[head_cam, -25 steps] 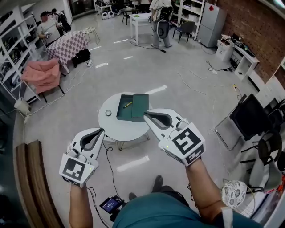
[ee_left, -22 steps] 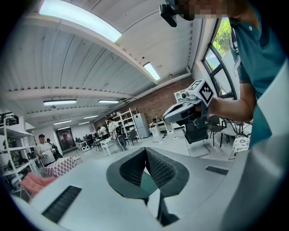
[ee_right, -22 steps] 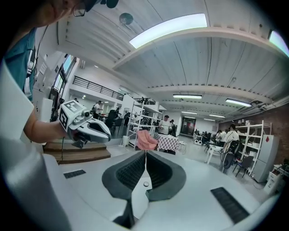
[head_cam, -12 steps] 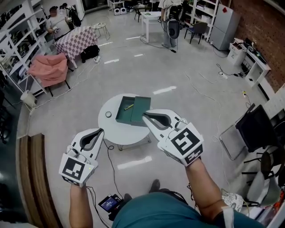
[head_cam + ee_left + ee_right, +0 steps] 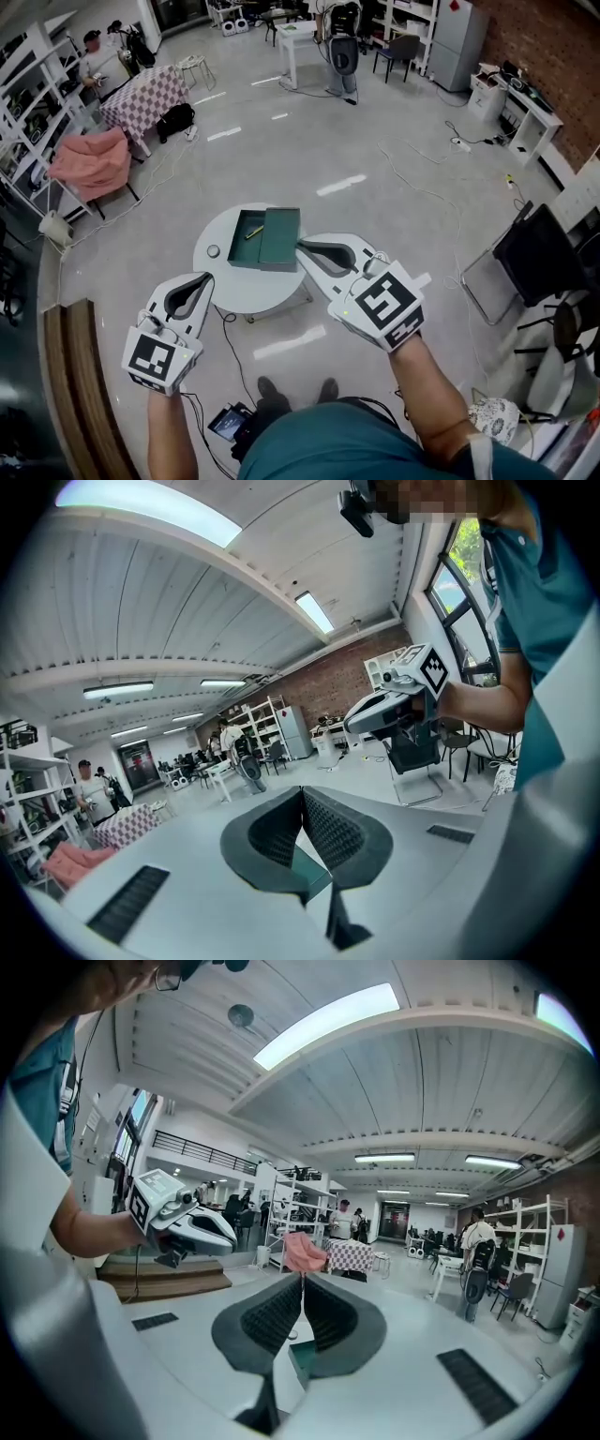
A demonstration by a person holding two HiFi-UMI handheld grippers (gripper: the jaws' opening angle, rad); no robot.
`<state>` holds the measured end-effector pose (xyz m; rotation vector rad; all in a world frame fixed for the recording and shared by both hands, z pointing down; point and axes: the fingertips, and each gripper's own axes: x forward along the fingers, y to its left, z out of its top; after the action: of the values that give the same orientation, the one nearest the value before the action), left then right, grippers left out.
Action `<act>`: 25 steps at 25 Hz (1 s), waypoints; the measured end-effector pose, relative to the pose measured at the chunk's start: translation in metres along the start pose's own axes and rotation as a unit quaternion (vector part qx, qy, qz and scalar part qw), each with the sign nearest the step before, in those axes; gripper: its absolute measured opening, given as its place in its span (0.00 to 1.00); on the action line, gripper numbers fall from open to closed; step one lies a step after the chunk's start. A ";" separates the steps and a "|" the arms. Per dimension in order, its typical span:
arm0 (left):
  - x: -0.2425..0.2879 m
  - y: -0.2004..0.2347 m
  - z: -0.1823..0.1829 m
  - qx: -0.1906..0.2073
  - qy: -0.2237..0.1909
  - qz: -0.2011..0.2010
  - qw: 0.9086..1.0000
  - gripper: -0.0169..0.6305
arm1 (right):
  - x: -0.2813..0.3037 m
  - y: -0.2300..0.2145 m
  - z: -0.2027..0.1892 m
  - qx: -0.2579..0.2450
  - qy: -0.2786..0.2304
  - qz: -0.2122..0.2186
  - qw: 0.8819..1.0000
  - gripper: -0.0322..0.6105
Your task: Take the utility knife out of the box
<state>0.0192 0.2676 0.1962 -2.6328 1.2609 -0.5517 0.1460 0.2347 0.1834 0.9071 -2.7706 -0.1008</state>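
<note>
An open green box (image 5: 246,238) lies on a small round white table (image 5: 225,281), its lid (image 5: 280,236) folded out to the right. The yellow utility knife (image 5: 254,231) rests inside the box. My left gripper (image 5: 207,277) hangs in the air at the table's near left edge, jaws shut and empty. My right gripper (image 5: 300,246) hovers just right of the lid, also shut with nothing in it. In the left gripper view the pads (image 5: 323,827) meet, and a sliver of the green box (image 5: 307,867) shows below them. The right gripper view shows closed pads (image 5: 281,1316) too.
A small round object (image 5: 214,251) sits on the table's left side. A black device with cables (image 5: 231,424) lies on the floor near the person's feet. A wooden bench (image 5: 80,394) runs along the left; a black chair (image 5: 530,258) stands at right.
The table and box have drawn nearer and shifted down and left in the head view as the person walked toward them. Both grippers stayed shut and empty.
</note>
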 end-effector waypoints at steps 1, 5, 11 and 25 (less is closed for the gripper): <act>0.007 0.001 0.000 -0.001 0.000 -0.003 1.000 0.05 | 0.000 -0.004 -0.003 0.001 0.003 -0.005 1.000 0.11; 0.029 0.017 -0.005 0.000 -0.010 -0.031 0.999 0.05 | 0.012 -0.013 -0.009 0.007 0.018 -0.025 1.000 0.11; 0.071 0.051 0.003 0.007 -0.042 -0.087 0.995 0.05 | 0.031 -0.045 -0.002 0.010 0.038 -0.080 0.996 0.11; 0.144 0.204 -0.046 0.010 -0.060 -0.149 0.987 0.05 | 0.178 -0.097 0.001 0.024 0.068 -0.140 0.987 0.11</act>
<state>-0.0627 0.0280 0.2126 -2.8069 0.8288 -0.4350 0.0621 0.0517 0.2034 1.2628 -2.5160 -0.0180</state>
